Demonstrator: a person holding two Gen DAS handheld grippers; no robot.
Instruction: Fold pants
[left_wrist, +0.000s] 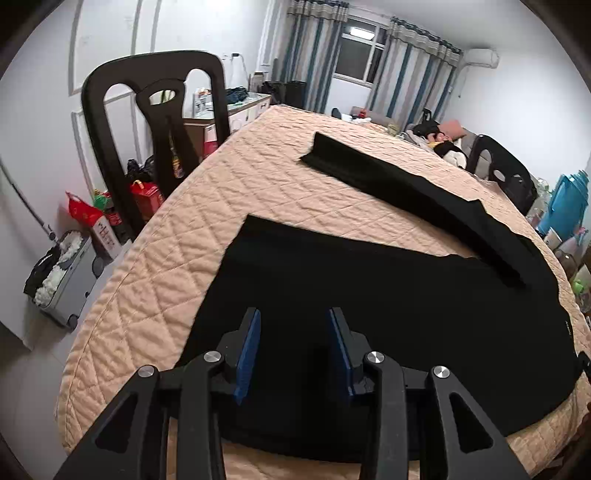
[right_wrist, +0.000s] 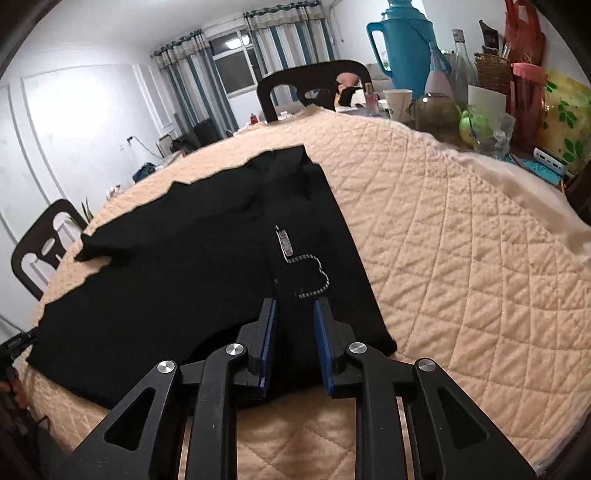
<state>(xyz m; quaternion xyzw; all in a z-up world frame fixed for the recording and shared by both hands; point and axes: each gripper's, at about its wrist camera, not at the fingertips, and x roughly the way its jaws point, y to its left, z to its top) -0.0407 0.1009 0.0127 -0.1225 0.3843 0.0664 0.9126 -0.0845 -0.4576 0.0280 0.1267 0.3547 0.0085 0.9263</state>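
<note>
Black pants (left_wrist: 388, 295) lie spread on a table under a peach quilted cover (left_wrist: 207, 229). One leg lies flat near me; the other leg (left_wrist: 391, 181) stretches away across the table as a narrow folded strip. My left gripper (left_wrist: 294, 317) is open just above the near leg. In the right wrist view the pants (right_wrist: 177, 266) show a small white print (right_wrist: 303, 266) near the waist end. My right gripper (right_wrist: 294, 308) is open over that end, close to the near edge. Neither gripper holds any cloth.
Dark chairs stand at the table's edge (left_wrist: 147, 122) (right_wrist: 314, 88). A blue thermos (right_wrist: 406, 44), cups, bottles and jars crowd the far right of the table. Red bags (left_wrist: 144, 195) and a suitcase (left_wrist: 62, 280) sit on the floor to the left.
</note>
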